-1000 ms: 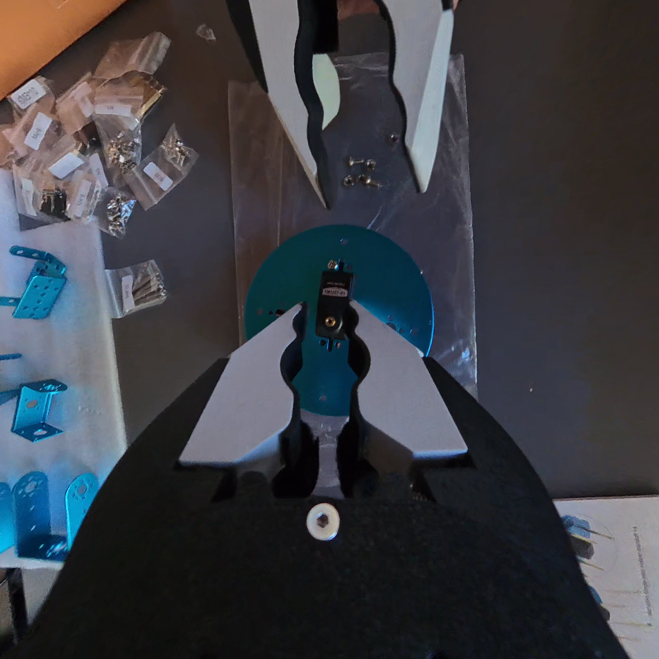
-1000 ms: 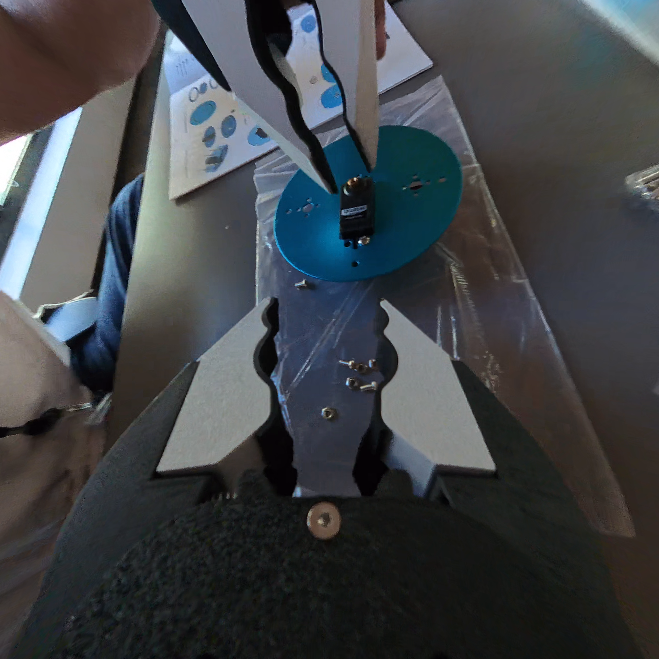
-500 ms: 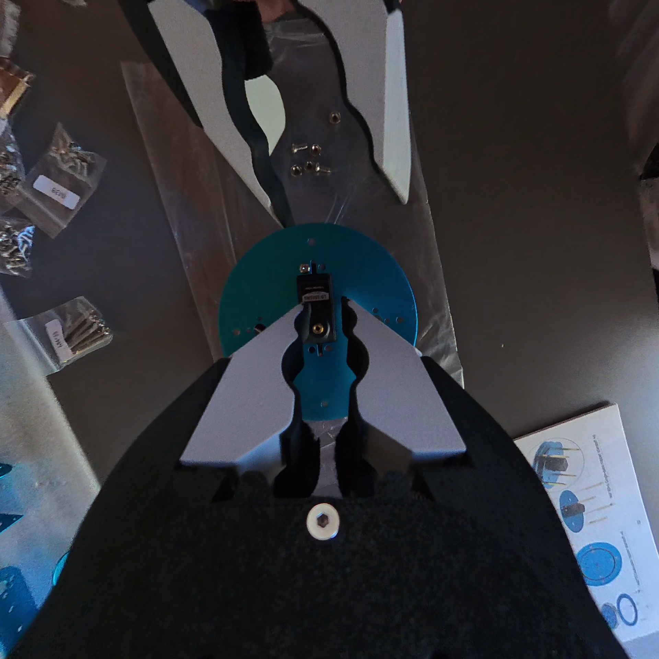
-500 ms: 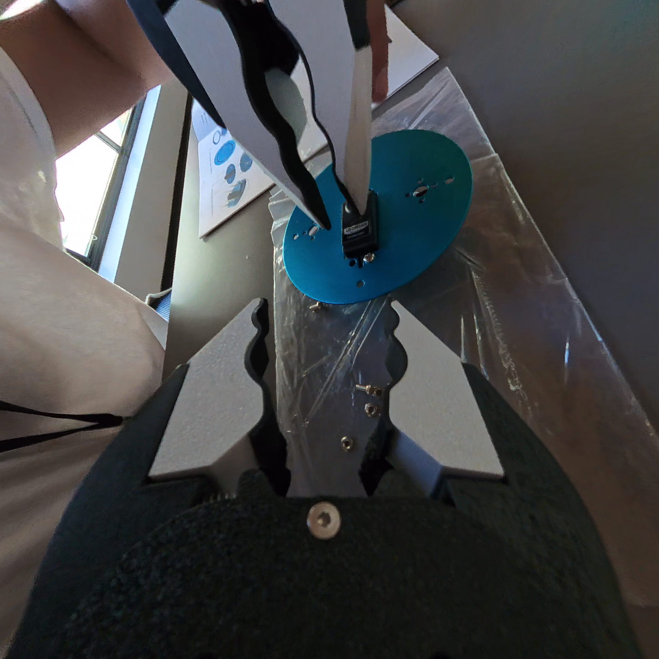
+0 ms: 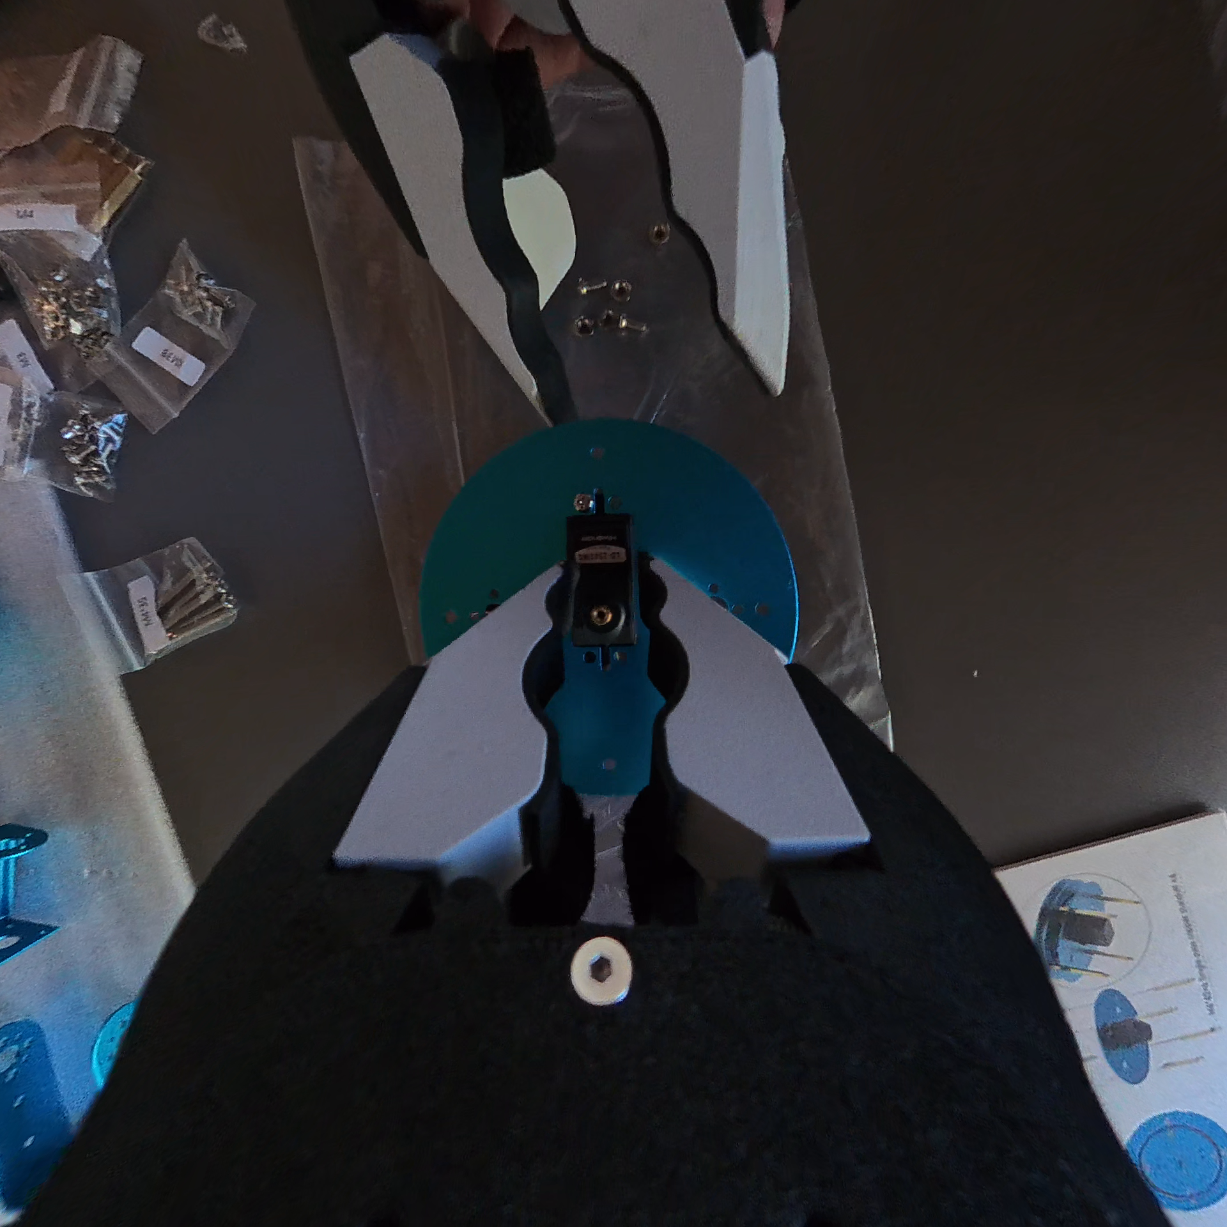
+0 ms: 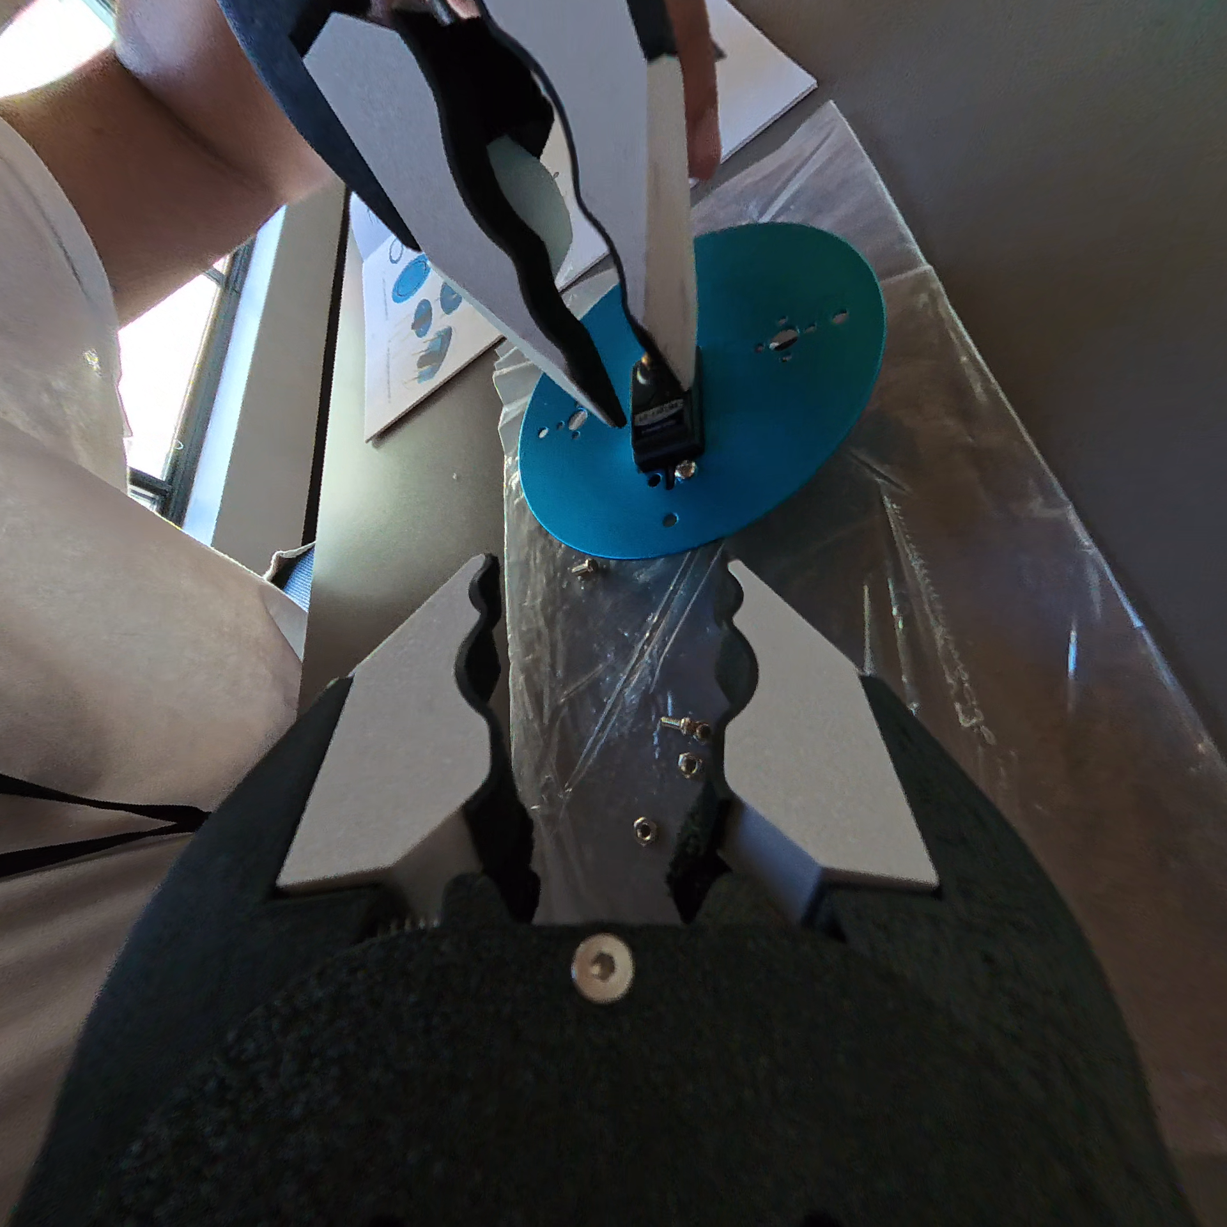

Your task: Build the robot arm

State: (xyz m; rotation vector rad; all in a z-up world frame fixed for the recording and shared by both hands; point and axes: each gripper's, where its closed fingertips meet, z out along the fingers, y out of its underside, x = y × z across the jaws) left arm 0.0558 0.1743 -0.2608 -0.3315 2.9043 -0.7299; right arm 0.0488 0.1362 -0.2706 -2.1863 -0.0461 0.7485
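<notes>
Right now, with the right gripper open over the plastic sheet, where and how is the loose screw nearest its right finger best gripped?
Judging from its pose, take the screw across its thin shank, coming straight down from above with the right gripper. It lies flat on the clear plastic sheet, so only its sides are exposed. A nut sits close by, so a narrow opening looks safer.

Hobby workbench, bagged screws [image 5: 163, 355], blue brackets [image 5: 20, 883], assembly sheet [image 5: 1142, 982], dark table [image 5: 996, 398]

Small clear labelled bags of metal hardware [image 5: 166, 352] lie left of the long clear plastic sheet [image 5: 398, 372], a white illustrated paper sheet [image 5: 1142, 996] right.
</notes>
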